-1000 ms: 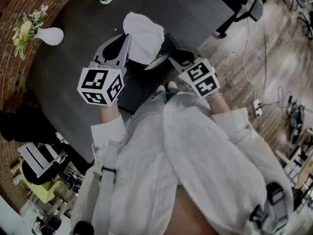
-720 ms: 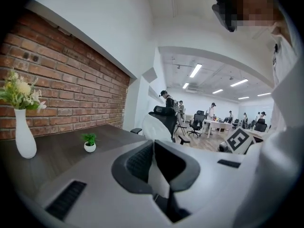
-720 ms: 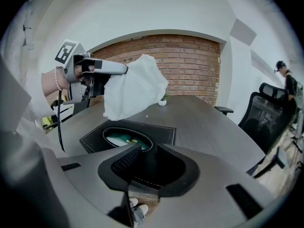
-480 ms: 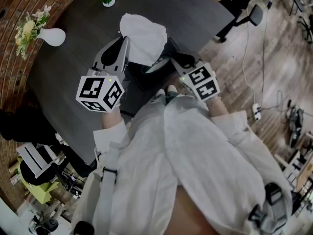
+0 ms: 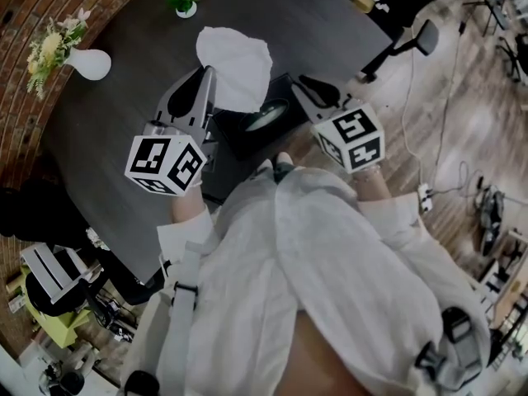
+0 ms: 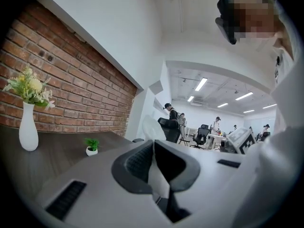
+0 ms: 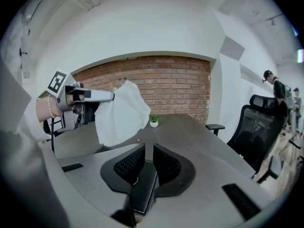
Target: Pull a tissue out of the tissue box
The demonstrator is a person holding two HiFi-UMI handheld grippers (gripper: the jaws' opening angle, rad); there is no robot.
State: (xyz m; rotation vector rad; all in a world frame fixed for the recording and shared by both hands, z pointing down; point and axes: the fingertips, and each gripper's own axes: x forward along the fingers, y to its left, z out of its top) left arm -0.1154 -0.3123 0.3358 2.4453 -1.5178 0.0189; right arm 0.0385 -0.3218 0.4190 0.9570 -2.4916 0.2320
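Note:
A white tissue [image 5: 235,63] hangs free above the black tissue box [image 5: 262,120], clear of its oval opening. My left gripper [image 5: 209,79] is shut on the tissue's left edge and holds it up over the table. In the left gripper view the sheet shows as a white strip pinched between the jaws [image 6: 153,144]. The right gripper view shows the tissue [image 7: 121,113] dangling from the left gripper [image 7: 110,96]. My right gripper [image 5: 302,86] hovers over the box's far right corner. Its jaws [image 7: 148,151] stand a narrow gap apart, and the dark box [image 7: 144,189] shows below through that gap.
The box sits near the front edge of a dark wooden table [image 5: 124,89]. A white vase with flowers [image 5: 87,62] and a small potted plant [image 5: 186,5] stand at the far side. A black office chair [image 7: 256,122] stands off the table's right end. Cables lie on the floor.
My right gripper has lifted up and away from the box, which stayed put. My left gripper has risen slightly and tilted, still holding the tissue.

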